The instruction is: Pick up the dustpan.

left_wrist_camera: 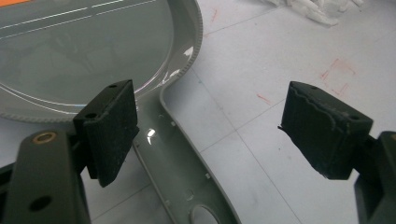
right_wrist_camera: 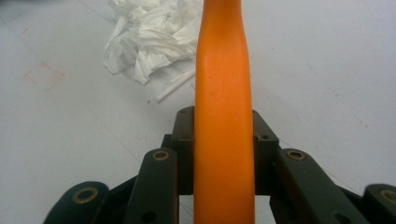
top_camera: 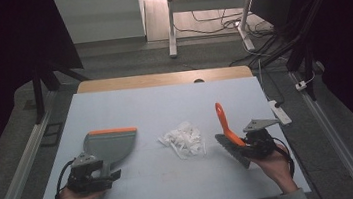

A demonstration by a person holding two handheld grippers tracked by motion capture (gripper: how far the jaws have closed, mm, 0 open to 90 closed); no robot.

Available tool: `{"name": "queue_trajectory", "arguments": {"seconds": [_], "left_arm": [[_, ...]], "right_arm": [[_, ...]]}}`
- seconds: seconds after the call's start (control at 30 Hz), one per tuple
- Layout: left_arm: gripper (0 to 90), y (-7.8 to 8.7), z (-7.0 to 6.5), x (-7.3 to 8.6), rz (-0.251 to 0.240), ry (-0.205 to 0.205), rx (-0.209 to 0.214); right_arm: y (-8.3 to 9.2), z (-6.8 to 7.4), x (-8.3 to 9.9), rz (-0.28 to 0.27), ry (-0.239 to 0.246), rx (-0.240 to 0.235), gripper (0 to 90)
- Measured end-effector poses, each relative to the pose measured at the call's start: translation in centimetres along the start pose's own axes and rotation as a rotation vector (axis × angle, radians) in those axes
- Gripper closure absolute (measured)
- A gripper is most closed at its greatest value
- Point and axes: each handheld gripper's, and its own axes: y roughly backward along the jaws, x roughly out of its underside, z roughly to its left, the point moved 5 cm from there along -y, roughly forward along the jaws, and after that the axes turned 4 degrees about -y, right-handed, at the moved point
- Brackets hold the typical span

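While a heap of torn white paper scraps [top_camera: 183,139] lies at the middle of the pale surface [top_camera: 169,186], the tools for clearing it are being readied on either side. To the right of the scraps, the right gripper [top_camera: 253,142] has its fingers clamped on the orange handle of a brush [top_camera: 223,122], whose dark bristle head sits low near the surface and whose handle tip angles up and away. To the left, a grey dustpan [top_camera: 110,145] with an orange lip lies flat, its mouth facing away from the person. The left gripper [top_camera: 103,174] hovers over the pan's handle [left_wrist_camera: 180,158], fingers [left_wrist_camera: 112,128] spread wide on either side and not yet touching it. For a clean pickup, the left fingers should likely settle squarely across the handle before closing, so the pan stays level. Then the lip can be turned toward the scraps and pressed flat while the brush sweeps them across.
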Motion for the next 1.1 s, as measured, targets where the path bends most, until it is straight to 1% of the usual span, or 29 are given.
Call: {"name": "queue_trajectory", "arguments": {"seconds": [0.3, 0.47, 0.93, 1.1], "left_arm": [[19.4, 0.07, -0.02, -0.06, -0.002, 0.006, 0.000], [19.3, 0.26, -0.04, -0.20, -0.012, 0.008, 0.000], [19.3, 0.41, -0.24, -0.39, -0.013, 0.014, -0.002], [19.3, 0.36, -0.47, -0.57, -0.004, 0.013, -0.005]], "right_arm": [[0.14, 0.08, -0.01, -0.008, 0.004, -0.001, 70.3], [0.17, 0.09, 0.02, -0.007, 0.003, 0.002, 70.3], [0.32, 0.16, -0.02, -0.017, 0.006, 0.006, 70.4], [0.51, 0.13, -0.08, -0.023, 0.003, 0.005, 70.3]]}}
